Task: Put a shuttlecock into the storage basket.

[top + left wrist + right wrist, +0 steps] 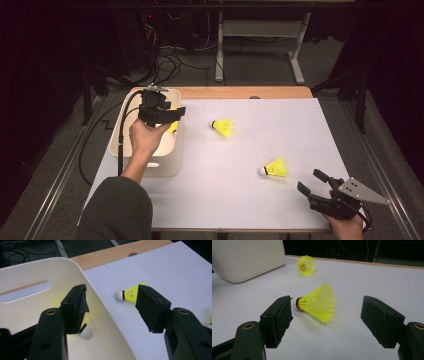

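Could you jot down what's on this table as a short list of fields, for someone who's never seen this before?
Surface: white table
Container: cream bin at the left edge
In the bin: one yellow shuttlecock
Loose on table: far shuttlecock, near shuttlecock
Left tool: open, empty, above the bin
Right tool: open, empty, beside the near shuttlecock
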A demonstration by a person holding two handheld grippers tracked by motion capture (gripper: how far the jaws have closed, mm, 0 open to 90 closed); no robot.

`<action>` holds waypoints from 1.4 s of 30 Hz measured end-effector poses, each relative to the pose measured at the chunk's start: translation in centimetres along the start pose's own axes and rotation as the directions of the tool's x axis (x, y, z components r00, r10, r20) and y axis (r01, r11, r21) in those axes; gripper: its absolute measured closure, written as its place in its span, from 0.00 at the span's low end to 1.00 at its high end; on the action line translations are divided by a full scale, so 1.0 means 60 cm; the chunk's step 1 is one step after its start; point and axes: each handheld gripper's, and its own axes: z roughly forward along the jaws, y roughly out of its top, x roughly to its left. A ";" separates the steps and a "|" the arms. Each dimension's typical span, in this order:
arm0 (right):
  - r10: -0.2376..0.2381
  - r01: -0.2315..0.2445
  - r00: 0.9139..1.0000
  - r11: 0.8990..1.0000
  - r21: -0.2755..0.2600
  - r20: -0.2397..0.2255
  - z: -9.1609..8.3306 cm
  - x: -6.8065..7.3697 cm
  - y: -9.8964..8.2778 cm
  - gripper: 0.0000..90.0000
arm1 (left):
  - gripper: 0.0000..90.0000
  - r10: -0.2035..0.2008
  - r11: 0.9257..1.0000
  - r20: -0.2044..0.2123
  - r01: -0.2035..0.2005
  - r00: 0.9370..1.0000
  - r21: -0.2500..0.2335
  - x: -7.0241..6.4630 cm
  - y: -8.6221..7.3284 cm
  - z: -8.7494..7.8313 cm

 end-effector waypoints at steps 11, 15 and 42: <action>0.001 -0.001 1.000 1.000 0.000 0.002 0.000 0.000 0.000 0.28 | 0.46 0.024 0.999 0.033 -0.023 0.999 -0.025 -0.025 0.000 0.000; 0.002 -0.002 1.000 1.000 0.001 0.001 0.000 0.000 0.000 0.28 | 0.45 0.030 0.999 0.039 -0.029 0.999 -0.016 -0.031 -0.001 0.006; -0.002 0.002 1.000 1.000 -0.004 -0.001 -0.002 0.001 0.000 0.29 | 0.45 0.096 0.995 0.105 -0.091 0.990 -0.050 -0.112 -0.009 0.029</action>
